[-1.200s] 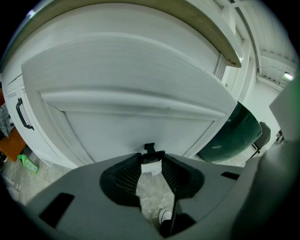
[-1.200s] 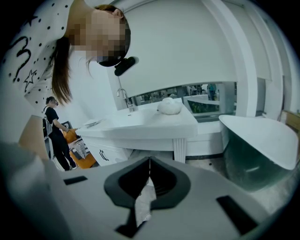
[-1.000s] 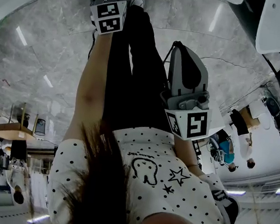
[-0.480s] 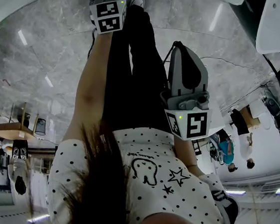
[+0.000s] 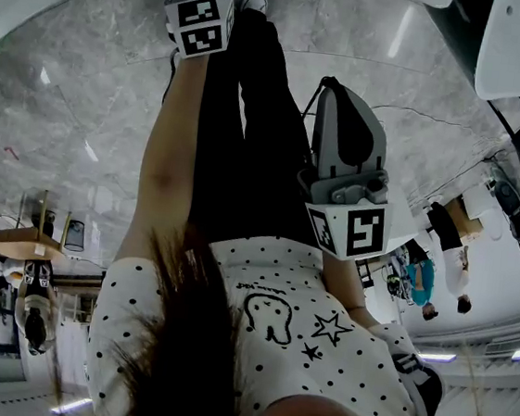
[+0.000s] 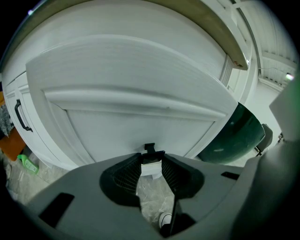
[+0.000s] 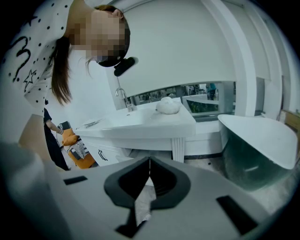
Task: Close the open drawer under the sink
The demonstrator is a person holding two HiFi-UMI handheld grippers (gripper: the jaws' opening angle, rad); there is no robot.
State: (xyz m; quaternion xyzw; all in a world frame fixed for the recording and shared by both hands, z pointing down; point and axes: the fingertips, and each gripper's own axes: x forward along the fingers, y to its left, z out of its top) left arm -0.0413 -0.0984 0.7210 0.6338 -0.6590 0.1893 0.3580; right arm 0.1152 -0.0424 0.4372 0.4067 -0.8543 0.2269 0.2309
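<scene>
Grey marble floor (image 5: 65,115) | white vanity (image 7: 154,124), dark green tub (image 6: 234,136) beside it | white drawer (image 6: 140,84) stands pulled out just before left gripper (image 6: 151,159), front facing it, long axis side to side | left jaws wide apart, black handle (image 6: 149,149) between tips | right gripper (image 7: 149,164) jaws together, empty

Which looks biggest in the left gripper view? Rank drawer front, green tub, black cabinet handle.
1. drawer front: fills most of the view, though it is nearest the camera.
2. green tub: partly hidden.
3. black cabinet handle: clearly smallest.
</scene>
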